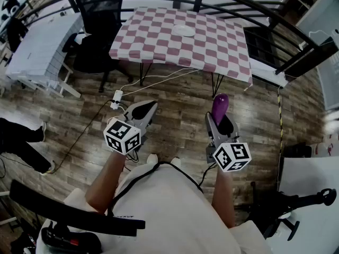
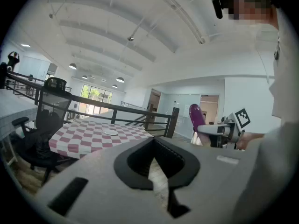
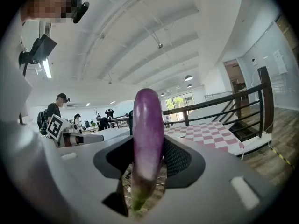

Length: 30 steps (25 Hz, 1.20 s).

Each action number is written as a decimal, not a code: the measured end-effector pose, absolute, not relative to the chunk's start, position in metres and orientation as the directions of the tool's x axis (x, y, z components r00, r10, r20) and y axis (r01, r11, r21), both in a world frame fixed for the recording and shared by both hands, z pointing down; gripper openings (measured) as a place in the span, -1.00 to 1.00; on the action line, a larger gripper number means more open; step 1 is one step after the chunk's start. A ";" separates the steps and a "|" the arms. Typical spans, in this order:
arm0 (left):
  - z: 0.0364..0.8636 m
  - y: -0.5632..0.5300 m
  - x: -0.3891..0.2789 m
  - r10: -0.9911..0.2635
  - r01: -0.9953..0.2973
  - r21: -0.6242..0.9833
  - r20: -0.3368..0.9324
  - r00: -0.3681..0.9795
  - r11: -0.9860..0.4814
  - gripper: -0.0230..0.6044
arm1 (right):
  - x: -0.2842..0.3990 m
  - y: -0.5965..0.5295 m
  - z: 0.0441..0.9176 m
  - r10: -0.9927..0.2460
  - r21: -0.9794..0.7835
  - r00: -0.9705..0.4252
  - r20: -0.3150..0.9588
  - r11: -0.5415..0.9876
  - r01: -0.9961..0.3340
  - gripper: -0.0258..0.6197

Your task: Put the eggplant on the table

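We are seeing the long purple eggplant standing upright between the jaws of the right gripper, rounded end up, greenish stem end hanging below the pads. The jaws are pressing on its lower part from both sides, so this gripper is clamping it. In the head view the eggplant is poking out past the right gripper, over the brown wood-plank floor and short of the near edge of the table with its pink-and-white checked cloth. It is not resting on that table. The left gripper view is catching it too, rising above the other tool.

Both bare forearms are reaching forward from a white-shirted torso, side by side and apart, with both tools aiming towards the table, roughly level. The left gripper is holding nothing, its jaws drawn together to a point.

A small white round plate is sitting on the cloth towards the far side. A black mesh office chair is standing at the table's left corner.
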<state>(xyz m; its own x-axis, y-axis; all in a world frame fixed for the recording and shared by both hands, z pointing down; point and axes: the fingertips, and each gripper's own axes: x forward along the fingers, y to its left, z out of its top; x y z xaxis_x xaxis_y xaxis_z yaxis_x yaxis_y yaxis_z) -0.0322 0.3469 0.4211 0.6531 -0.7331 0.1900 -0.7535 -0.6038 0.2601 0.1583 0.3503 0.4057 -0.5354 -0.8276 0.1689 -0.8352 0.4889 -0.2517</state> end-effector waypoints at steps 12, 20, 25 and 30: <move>0.419 0.344 -0.026 -0.735 -0.755 0.254 0.188 0.652 -0.605 -0.91 | 0.164 0.350 0.403 -0.824 -0.248 -0.545 0.158 0.501 -0.829 -0.29; 0.423 0.346 -0.027 -0.736 -0.759 0.245 0.194 0.648 -0.603 -0.91 | 0.165 0.349 0.404 -0.823 -0.277 -0.548 0.149 0.497 -0.823 -0.30; 0.422 0.351 -0.031 -0.727 -0.751 0.226 0.192 0.659 -0.621 -0.91 | 0.158 0.351 0.407 -0.818 -0.273 -0.551 0.164 0.499 -0.823 -0.30; 0.418 0.350 -0.043 -0.725 -0.744 0.215 0.171 0.667 -0.633 -0.91 | 0.147 0.350 0.401 -0.831 -0.251 -0.539 0.140 0.496 -0.831 -0.29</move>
<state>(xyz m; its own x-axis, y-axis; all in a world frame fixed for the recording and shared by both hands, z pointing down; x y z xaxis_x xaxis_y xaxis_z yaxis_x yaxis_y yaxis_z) -0.0435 0.3495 0.4177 0.6667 -0.7254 0.1712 -0.7438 -0.6327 0.2155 0.1473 0.3496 0.4008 -0.5385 -0.8308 0.1403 -0.8310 0.4962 -0.2515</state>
